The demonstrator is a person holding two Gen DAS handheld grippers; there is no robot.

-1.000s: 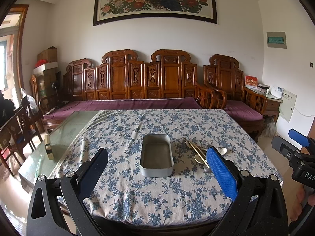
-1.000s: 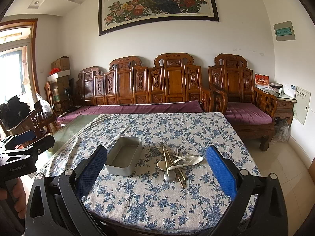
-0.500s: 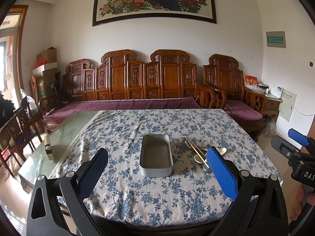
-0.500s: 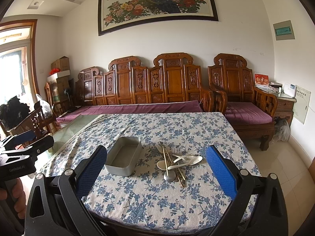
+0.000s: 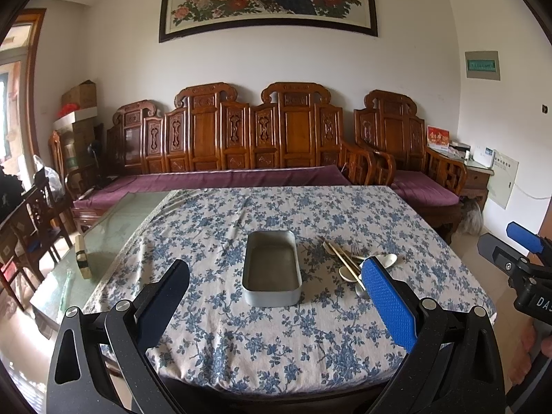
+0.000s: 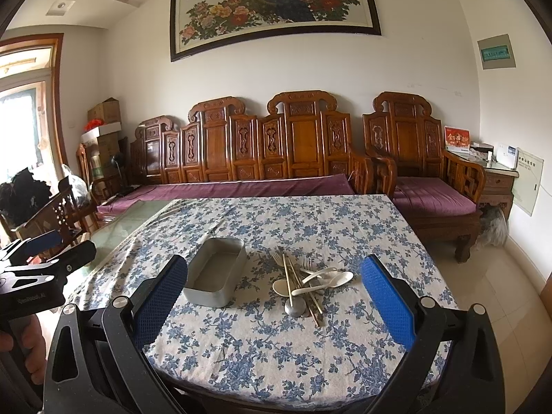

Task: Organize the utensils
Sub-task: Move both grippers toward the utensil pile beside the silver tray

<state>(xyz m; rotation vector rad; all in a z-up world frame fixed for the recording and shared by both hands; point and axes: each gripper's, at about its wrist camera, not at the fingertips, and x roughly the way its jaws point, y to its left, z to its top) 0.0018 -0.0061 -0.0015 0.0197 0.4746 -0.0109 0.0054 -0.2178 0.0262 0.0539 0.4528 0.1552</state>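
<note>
**Q:** What was nearest the cameras?

**A:** The left tool (image 5: 276, 296) and the right tool (image 6: 274, 293), each hand-held, each with its jaws spread wide and nothing between them. Both hung short of the near edge of the worktop (image 6: 276, 372), above it, touching nothing. The right tool's blue pads (image 6: 388, 305) bracketed the scene ahead, probably to line up a first reach.

**Q:** And just beyond them?

**A:** A cloth printed with blue flowers (image 5: 276, 352) covered most of the worktop. On it sat an open, shallow, rectangular metal tin (image 5: 271, 272), empty, long side running away from the viewer. It looked like the intended container, with its open top free to receive things.

**Q:** Where were the utensils?

**A:** Just to the right of the tin, not touching it, in a loose crossed heap (image 6: 305, 283): two white spoons (image 6: 327, 281), a metal spoon (image 6: 295, 307) with its bowl toward the viewer, chopsticks (image 6: 289, 281) lying lengthwise over them, and forks (image 6: 279, 258) at the far end. Being nearer the right tool, the heap seemed best suited to that side; the overlap would likely demand picking from the top.

**Q:** Farther back?

**A:** Bare glass at the worktop's left (image 5: 114, 231), then a carved wooden bench with purple cushions (image 6: 241, 189), and a framed peony-and-peacock painting (image 6: 276, 3) on the white wall.
</note>
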